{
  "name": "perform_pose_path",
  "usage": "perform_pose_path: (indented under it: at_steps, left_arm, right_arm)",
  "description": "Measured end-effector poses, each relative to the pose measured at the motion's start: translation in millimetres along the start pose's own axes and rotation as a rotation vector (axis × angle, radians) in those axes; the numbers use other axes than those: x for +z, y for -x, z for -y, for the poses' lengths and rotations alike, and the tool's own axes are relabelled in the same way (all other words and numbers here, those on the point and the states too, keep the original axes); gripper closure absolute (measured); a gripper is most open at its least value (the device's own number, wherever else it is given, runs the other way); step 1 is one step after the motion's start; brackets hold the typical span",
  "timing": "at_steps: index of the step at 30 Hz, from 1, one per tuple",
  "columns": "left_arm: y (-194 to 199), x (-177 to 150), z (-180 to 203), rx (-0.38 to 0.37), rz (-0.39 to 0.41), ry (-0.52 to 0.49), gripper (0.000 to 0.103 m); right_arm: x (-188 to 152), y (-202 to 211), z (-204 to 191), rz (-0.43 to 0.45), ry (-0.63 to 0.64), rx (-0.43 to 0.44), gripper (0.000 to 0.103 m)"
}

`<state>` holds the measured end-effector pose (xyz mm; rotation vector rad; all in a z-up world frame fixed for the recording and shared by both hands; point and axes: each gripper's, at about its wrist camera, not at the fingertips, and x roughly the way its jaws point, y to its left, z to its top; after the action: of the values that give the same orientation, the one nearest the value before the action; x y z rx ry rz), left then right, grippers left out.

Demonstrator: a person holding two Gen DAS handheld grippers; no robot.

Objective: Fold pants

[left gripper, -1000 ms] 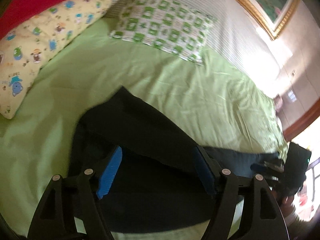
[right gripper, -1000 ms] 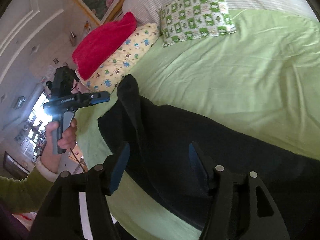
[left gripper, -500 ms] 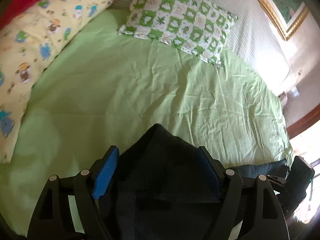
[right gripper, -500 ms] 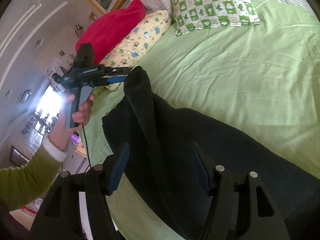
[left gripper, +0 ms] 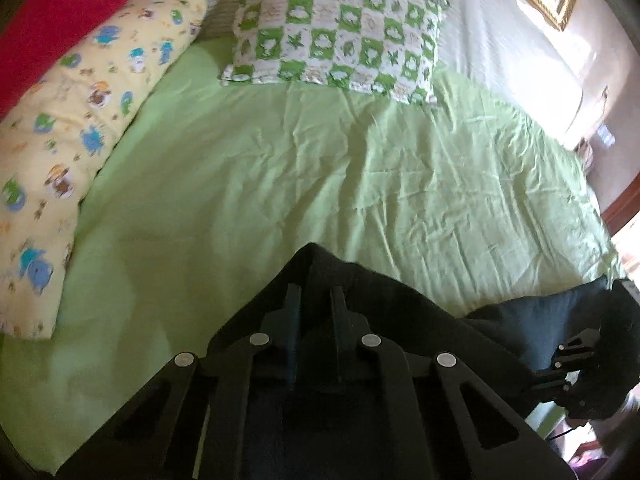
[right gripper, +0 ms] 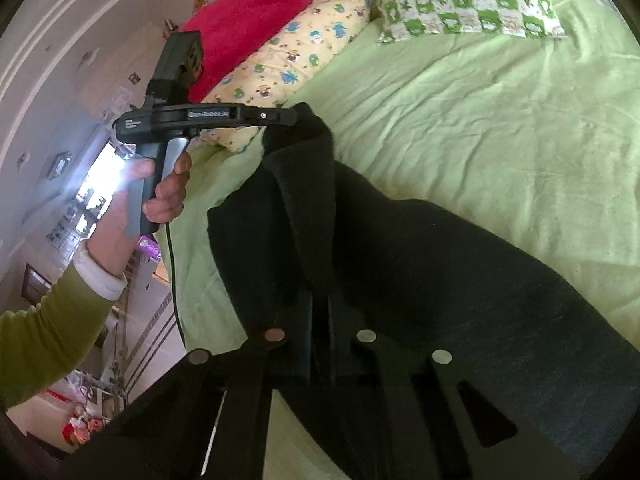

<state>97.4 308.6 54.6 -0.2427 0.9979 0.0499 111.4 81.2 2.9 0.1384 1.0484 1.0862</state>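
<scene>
Dark pants (left gripper: 404, 304) lie on the light green bed sheet (left gripper: 280, 168). My left gripper (left gripper: 314, 294) has its jaws closing on a raised corner of the fabric, which is pinched between the narrow fingers. From the right wrist view, that left gripper (right gripper: 286, 117), held in a hand (right gripper: 168, 192), lifts the corner of the pants (right gripper: 440, 264) off the bed. My right gripper (right gripper: 320, 312) is shut on the dark cloth near its front edge. It also shows small at the far right as the right gripper (left gripper: 568, 364).
A green-and-white checked pillow (left gripper: 340, 32), a yellow cartoon-print pillow (left gripper: 72, 132) and a red cushion (left gripper: 52, 12) lie along the head of the bed. The bed edge and room floor (right gripper: 132, 340) drop away on the left of the right wrist view.
Both grippers went from wide open to closed on the pants fabric. The left one pushed forward, and the corner it holds now stands higher off the bed.
</scene>
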Motion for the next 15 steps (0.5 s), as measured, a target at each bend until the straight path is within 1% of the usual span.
perform_pose_path:
  at_steps: [2, 7, 11, 15]
  left_arm:
    - [14, -9, -1, -0.016, 0.025, 0.01, 0.095]
    - [43, -40, 5, -0.022, 0.086, 0.014, 0.097]
    - [63, -73, 0, -0.044, 0.137, 0.076, 0.097]
    - [65, -98, -12, -0.05, 0.149, 0.144, 0.098]
  right_arm:
    - [-1, 4, -10, 0.01, 0.04, -0.003, 0.096]
    - [-11, 10, -35, 0.006, 0.14, 0.0, 0.096]
    - [-23, 8, -44, -0.011, 0.183, -0.02, 0.096]
    - [-30, 3, -47, -0.028, 0.198, -0.039, 0.096]
